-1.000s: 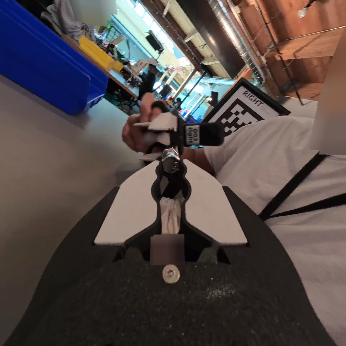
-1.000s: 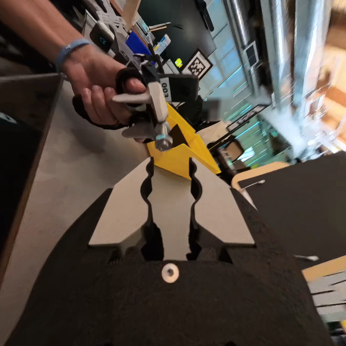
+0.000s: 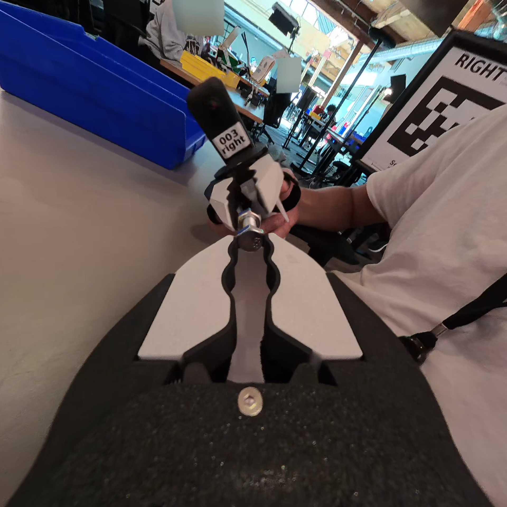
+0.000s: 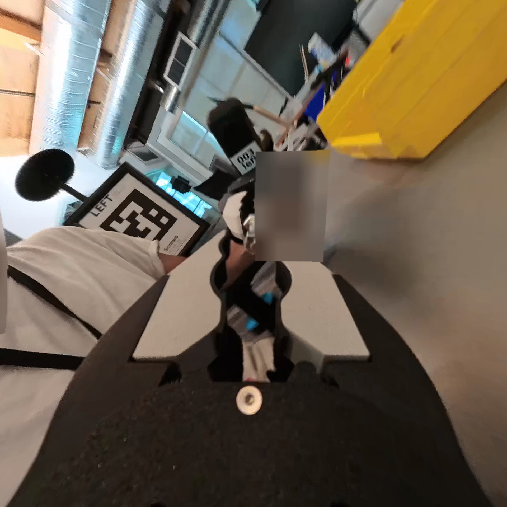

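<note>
**Bolt between your two claws, above a pale surface**

Left wrist view: your left claw [image 3: 250,239] has its tips on both sides of the head of a silver bolt [image 3: 252,243]. They seem to touch it, but I cannot tell if they press it. The right claw [image 3: 247,211] comes from the opposite side and pinches the shank of the same bolt, with your hand [image 3: 277,223] behind it. The bolt is in the air, over the pale grey surface [image 3: 68,219]. A long blue bin [image 3: 96,90] lies on this surface at the far left. At the right stands a board with a black and white marker [image 3: 439,109], partly behind your white shirt [image 3: 439,247]. Farther back, the room has other tables with yellow bins [image 3: 203,65].

Right wrist view: the picture is blurred. The right claw [image 4: 247,255] is narrow, and the left claw [image 4: 238,216] is just beyond its tips, half covered. A yellow bin [image 4: 411,82] sits on the surface [image 4: 411,274]. Silver ducts [image 4: 76,68] run across the ceiling above a second marker board [image 4: 137,216].
</note>
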Tool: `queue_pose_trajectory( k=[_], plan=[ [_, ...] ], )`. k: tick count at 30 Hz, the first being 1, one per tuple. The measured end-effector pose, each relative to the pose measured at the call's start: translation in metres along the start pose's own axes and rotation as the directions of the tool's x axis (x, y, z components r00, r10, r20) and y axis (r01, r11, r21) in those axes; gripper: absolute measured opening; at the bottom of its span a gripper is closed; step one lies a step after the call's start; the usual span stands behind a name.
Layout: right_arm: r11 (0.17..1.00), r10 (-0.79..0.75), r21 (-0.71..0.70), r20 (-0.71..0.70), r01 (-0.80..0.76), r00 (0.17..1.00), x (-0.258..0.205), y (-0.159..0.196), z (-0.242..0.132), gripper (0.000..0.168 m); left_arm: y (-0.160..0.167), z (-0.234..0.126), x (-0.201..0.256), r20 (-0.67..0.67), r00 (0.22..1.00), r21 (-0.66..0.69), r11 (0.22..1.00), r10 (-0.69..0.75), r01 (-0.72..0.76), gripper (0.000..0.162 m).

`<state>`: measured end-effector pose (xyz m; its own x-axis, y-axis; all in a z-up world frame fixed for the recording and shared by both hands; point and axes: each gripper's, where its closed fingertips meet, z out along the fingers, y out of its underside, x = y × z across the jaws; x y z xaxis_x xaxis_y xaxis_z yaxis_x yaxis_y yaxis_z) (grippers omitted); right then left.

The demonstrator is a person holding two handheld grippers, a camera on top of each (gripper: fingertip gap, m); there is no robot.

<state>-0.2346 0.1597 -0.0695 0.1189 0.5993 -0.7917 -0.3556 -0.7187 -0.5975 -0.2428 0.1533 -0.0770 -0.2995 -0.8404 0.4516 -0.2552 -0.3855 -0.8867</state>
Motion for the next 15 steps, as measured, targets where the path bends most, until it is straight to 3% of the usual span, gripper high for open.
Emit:
queue_pose_trajectory(
  k=[2,4,6,8,11,15],
  plan=[
    [0.979,-0.204,0.009,-0.075,0.205,0.976,-0.002,-0.006,-0.003,0.040,-0.004,-0.003,0.000,-0.011,1.000,0.026,0.999,-0.021,0.021,0.017],
    [0.867,-0.498,-0.126,-0.186,0.483,0.847,0.003,0.000,-0.003,0.044,-0.009,-0.006,-0.001,-0.033,0.998,0.063,0.996,-0.060,0.062,0.017],
    [0.661,-0.751,-0.262,-0.219,0.704,0.623,0.003,0.007,-0.002,0.051,-0.014,-0.010,-0.001,-0.061,0.993,0.098,0.989,-0.103,0.109,0.017],
    [0.404,-0.911,-0.351,-0.242,0.845,0.335,0.002,0.007,-0.003,0.052,-0.016,-0.012,-0.003,-0.077,0.988,0.116,0.983,-0.135,0.144,0.017],
    [0.035,-0.967,-0.450,-0.240,0.892,-0.083,-0.002,0.003,-0.007,0.047,-0.014,-0.012,-0.003,-0.085,0.985,0.103,0.982,-0.149,0.158,0.017],
    [-0.307,-0.882,-0.550,-0.143,0.777,-0.450,-0.005,0.004,-0.006,0.046,-0.011,-0.007,0.003,-0.112,0.981,0.084,0.982,-0.158,0.168,0.017]
  ],
)
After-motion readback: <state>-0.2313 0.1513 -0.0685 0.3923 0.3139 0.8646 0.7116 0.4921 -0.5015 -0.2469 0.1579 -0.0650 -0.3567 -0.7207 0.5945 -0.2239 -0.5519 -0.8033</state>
